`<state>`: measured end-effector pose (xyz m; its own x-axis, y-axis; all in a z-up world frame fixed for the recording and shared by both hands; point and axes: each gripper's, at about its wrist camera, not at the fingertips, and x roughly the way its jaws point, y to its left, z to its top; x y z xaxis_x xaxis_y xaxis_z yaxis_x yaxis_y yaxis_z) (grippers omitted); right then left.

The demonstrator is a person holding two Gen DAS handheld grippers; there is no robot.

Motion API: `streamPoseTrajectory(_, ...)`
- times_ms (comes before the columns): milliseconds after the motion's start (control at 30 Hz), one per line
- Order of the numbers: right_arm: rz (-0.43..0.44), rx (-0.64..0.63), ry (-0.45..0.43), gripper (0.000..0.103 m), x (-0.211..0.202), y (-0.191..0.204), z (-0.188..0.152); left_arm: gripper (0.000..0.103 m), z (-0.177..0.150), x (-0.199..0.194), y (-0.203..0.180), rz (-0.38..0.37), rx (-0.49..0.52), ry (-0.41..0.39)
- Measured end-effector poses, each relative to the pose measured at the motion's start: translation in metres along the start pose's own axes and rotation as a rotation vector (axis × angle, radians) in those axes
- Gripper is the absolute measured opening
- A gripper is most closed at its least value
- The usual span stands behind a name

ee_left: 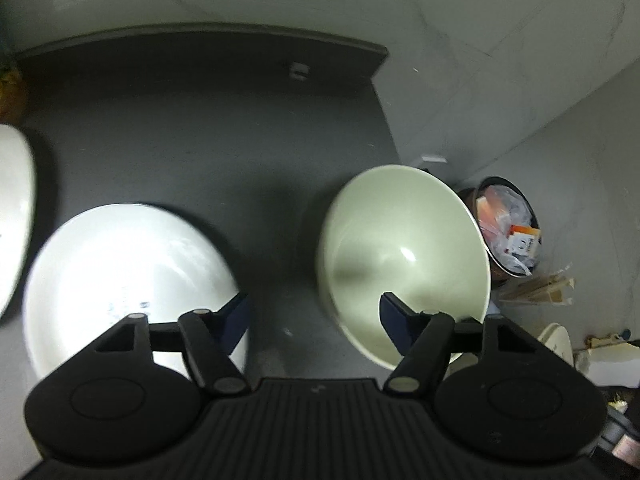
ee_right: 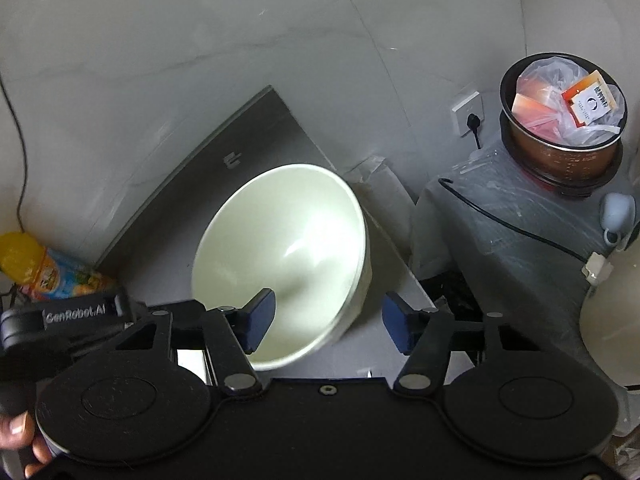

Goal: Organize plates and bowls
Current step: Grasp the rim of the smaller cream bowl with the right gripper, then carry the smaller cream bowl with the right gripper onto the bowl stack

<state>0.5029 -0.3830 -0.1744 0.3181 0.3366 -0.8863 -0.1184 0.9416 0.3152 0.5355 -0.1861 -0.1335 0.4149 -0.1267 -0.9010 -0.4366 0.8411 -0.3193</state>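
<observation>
Your right gripper point(ee_right: 326, 320) gaped wide, holding nothing, straddling the bowl point(ee_right: 280, 264) rim at lower centre; your left gripper point(ee_left: 316, 318), equally spread and empty, sat beside it.

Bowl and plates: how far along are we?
Nothing looks stacked yet. The green bowl sits on the table, right claw open around its rim, not gripping. The left claw is open and empty. The white plates lie separately, unsorted.

A juice bottle point(ee_right: 48, 268) was seen at the left by the wall. A bag-lined pot point(ee_right: 560, 128) was set on a covered stand point(ee_right: 500, 232), near a socket point(ee_right: 468, 114).
</observation>
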Motion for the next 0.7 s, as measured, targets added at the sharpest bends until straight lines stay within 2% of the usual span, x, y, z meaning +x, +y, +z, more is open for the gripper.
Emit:
streamPoseTrajectory(67, -0.005, 0.012, -0.001, 0.054, 0.009, -0.001, 0.001, 0.064, 0.001, 0.01, -0.001, 0.006, 0.015, 0.008)
streamPoseTrajectory(133, -0.01, 0.022, 0.009, 0.048, 0.019, -0.002, 0.0, 0.055, 0.002, 0.02, 0.001, -0.001, 0.012, 0.019)
streamPoseTrajectory(200, -0.017, 0.027, 0.015, 0.045, 0.026, -0.003, -0.002, 0.041, 0.004, 0.029, 0.003, -0.008, 0.0, 0.034)
streamPoseTrajectory(333, -0.042, 0.032, 0.04, 0.03, 0.038, -0.005, -0.006, 0.031, 0.007, 0.039, 0.005, -0.007, -0.01, 0.05)
streamPoseTrajectory(400, -0.051, 0.032, 0.041, 0.025, 0.039, -0.006, -0.007, 0.017, 0.008, 0.041, 0.004, -0.036, -0.009, 0.054)
streamPoseTrajectory(433, -0.049, 0.034, 0.039, 0.024, 0.039, -0.006, -0.007, 0.014, 0.008, 0.04, 0.002, -0.045, -0.001, 0.057)
streamPoseTrajectory(700, -0.056, 0.035, 0.02, 0.024, 0.029, -0.002, -0.008, 0.013, 0.004, 0.03, -0.004, -0.032, 0.001, 0.067)
